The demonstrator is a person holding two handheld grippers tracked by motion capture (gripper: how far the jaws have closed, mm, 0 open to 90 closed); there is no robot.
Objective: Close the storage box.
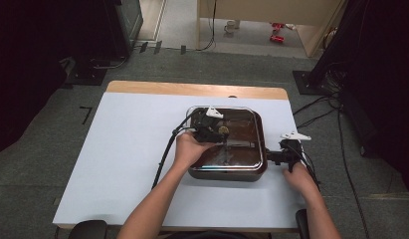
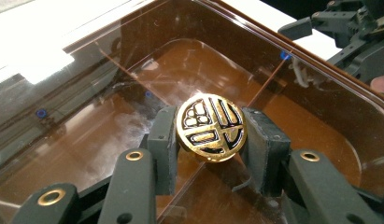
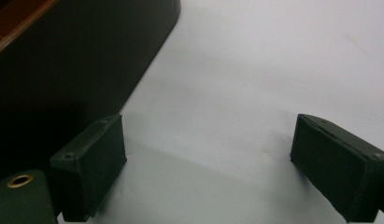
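Left hand [image 1: 188,148] reaches forward from the bottom of the high view, forearm angled up and to the right, wrist over the near left part of the brown tray [image 1: 259,130]. It carries the left gripper [image 1: 218,131], which points across the tray's interior, its grey three-cornered plate uppermost and its cable trailing back along the forearm.

In the left gripper view the jaws are clamped on a round gold medallion [image 2: 211,127] with a black pattern on its face. One pad presses on each side of its rim; the disc stands tilted, face toward the camera. It is held above the glossy brown floor of the tray, near the middle of the interior. Whether its lower edge touches the floor cannot be told.

Right hand [image 1: 300,178] comes in from the lower right of the high view, forearm angled up and to the left, resting on the white table surface [image 1: 127,149] just beside the tray's right wall. The right gripper [image 1: 283,156] points toward that wall at roughly mid-length.

In the right gripper view the jaws stand well apart with nothing between them, over bare white table. The tray's dark outer wall [image 3: 77,65] lies at the upper left of that view, close to the left-hand pad; contact cannot be confirmed.

The tray sits right of centre on the table, its near edge toward the person
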